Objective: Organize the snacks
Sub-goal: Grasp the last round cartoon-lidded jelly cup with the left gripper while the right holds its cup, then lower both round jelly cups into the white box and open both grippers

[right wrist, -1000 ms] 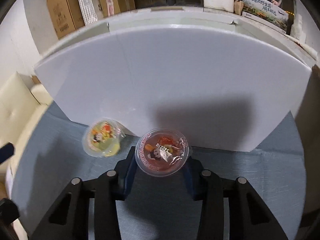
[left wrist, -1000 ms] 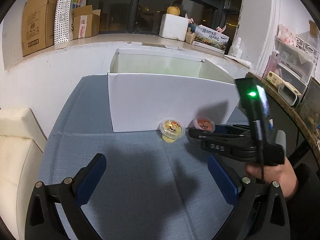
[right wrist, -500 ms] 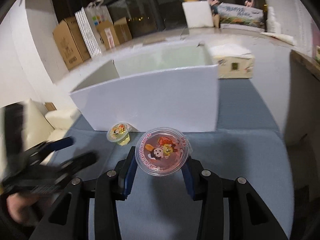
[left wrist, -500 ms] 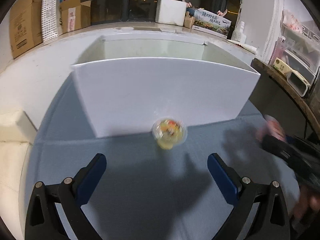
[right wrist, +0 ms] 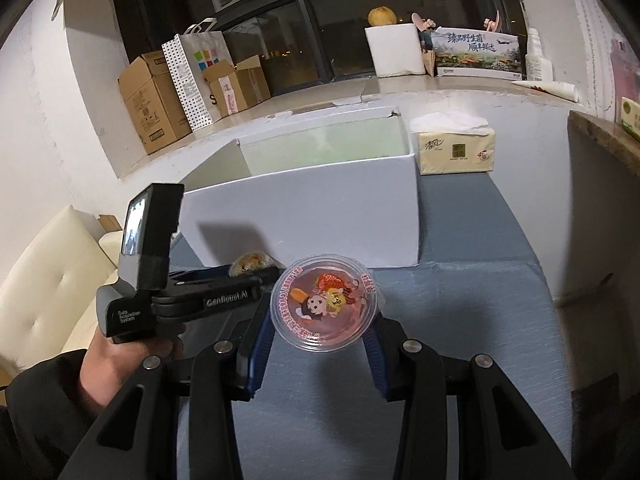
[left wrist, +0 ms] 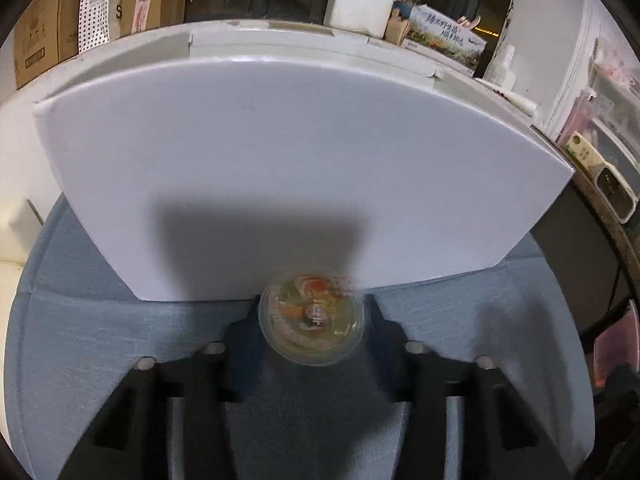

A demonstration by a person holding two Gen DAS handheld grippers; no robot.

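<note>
Right gripper [right wrist: 324,340] clamps red jelly cup [right wrist: 325,307] (left [left wrist: 312,328] likewise, yellow cup [left wrist: 312,322]).

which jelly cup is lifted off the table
The red jelly cup, held up in the right hand-held gripper. The yellow jelly cup sits by the white box.

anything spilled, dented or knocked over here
Nothing stands out. The red jelly cup sits sealed and level in the right hand-held gripper, the yellow jelly cup looks sealed between the fingers of the left hand-held gripper, and the white box stands upright and undented on the blue cloth.
</note>
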